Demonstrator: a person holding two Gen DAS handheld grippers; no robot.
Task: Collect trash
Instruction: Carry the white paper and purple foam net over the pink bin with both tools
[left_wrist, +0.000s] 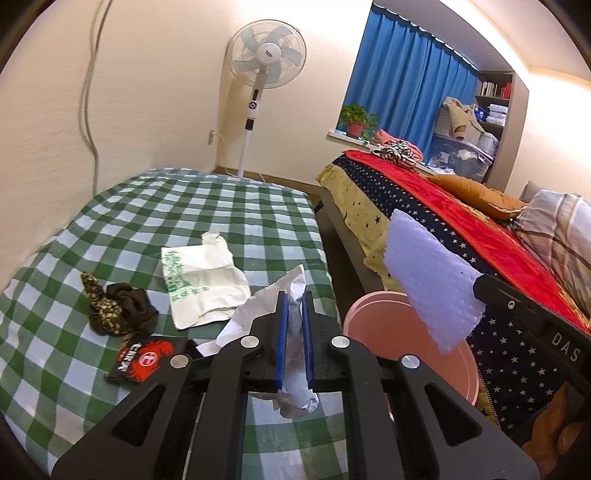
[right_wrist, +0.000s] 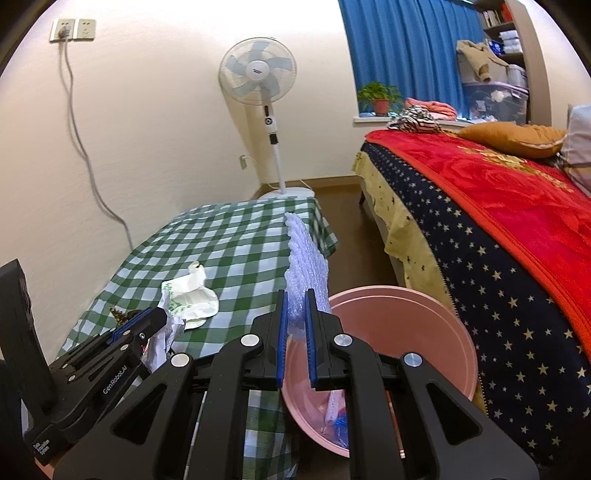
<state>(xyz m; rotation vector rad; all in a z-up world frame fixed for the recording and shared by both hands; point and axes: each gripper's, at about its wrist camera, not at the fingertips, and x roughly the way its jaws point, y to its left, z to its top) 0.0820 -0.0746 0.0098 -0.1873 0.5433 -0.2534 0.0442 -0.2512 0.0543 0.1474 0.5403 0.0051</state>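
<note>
Left tongs (left_wrist: 294, 299) pinch crumpled white paper (left_wrist: 291, 314); right tongs (right_wrist: 296, 299) pinch a bumpy white foam sheet (right_wrist: 306, 258).

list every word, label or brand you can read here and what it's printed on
"DAS": white letters on the black right gripper body, side view.
"GenRobot.AI": white print on the black left gripper body.
Green print on the white plastic bag: too blurred to read.
Red and black snack wrapper: stylised characters, unreadable.
White pedestal fan hub badge: too small.
</note>
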